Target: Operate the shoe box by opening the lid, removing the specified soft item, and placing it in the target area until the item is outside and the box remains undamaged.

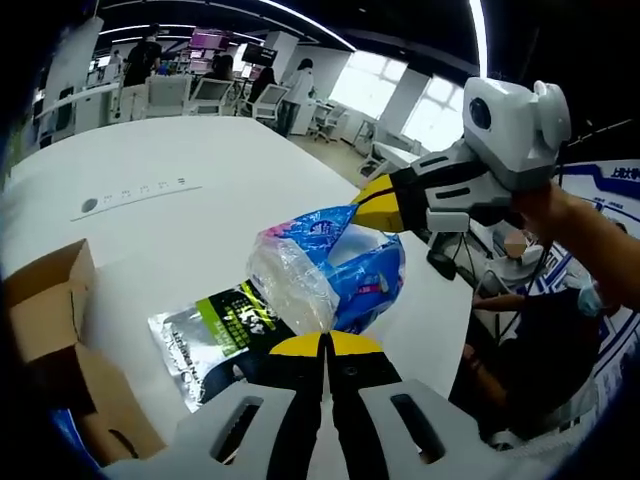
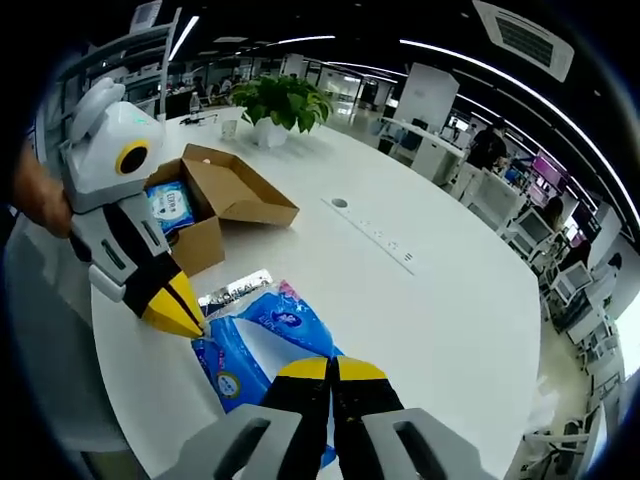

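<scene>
A soft blue and clear plastic pack (image 1: pixel 340 270) is stretched between both grippers above the white table (image 1: pixel 200 215). My left gripper (image 1: pixel 325 345) is shut on its near end. The right gripper (image 1: pixel 375 205) comes in from the right and pinches the pack's far blue corner. In the right gripper view, my right gripper (image 2: pixel 330 368) is shut on the blue pack (image 2: pixel 250 350), and the left gripper (image 2: pixel 178 312) bites its other edge. The brown shoe box (image 2: pixel 235 195) stands open behind, with another blue pack (image 2: pixel 170 205) inside.
A silver and green pouch (image 1: pixel 210 335) lies on the table under the pack. The cardboard box (image 1: pixel 55 320) is at the left. A potted plant (image 2: pixel 285 100) and a socket strip (image 2: pixel 375 235) sit farther back on the table. A person's arm (image 1: pixel 590 240) is at the right.
</scene>
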`<state>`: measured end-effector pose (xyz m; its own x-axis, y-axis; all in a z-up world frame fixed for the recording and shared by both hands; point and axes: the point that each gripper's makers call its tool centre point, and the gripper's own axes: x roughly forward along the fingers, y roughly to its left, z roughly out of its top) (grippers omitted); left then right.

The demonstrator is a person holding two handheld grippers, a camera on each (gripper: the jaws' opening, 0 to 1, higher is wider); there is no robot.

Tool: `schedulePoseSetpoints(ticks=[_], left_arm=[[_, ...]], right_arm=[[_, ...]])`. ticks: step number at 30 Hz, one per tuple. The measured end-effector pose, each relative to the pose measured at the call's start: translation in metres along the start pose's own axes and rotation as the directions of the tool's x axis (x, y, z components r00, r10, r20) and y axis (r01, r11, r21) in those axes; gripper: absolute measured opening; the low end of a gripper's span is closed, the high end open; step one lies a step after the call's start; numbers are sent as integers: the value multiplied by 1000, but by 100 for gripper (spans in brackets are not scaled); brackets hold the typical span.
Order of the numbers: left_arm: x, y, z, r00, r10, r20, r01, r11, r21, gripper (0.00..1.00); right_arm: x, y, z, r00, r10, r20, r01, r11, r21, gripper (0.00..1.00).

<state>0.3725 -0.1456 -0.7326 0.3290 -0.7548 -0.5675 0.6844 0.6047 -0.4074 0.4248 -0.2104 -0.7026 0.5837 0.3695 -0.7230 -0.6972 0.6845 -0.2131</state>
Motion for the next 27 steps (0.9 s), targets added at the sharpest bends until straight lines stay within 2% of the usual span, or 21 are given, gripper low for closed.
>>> schedulePoseSetpoints(ticks=[15,16,19,27], left_arm=[[32,0,-7,999,-30,-16,29,998,-48,0],[36,0,-8,999,-34,-17,33,998,-56,0],[46,1,-10,999,-49,-21,47,995,-88,0],[62,2,-16,998,-58,-30,55,993,-108,0]], right_arm=[[13,-16,-27,998,5,-69,-5,1000,6,0],[18,-20,-36,996,7,-93,-6,1000,9,0],[21,-23,-40,994,3,-106,-2,1000,9,0],[29,-29,-53,990,3,-141,-2,1000,9,0]])
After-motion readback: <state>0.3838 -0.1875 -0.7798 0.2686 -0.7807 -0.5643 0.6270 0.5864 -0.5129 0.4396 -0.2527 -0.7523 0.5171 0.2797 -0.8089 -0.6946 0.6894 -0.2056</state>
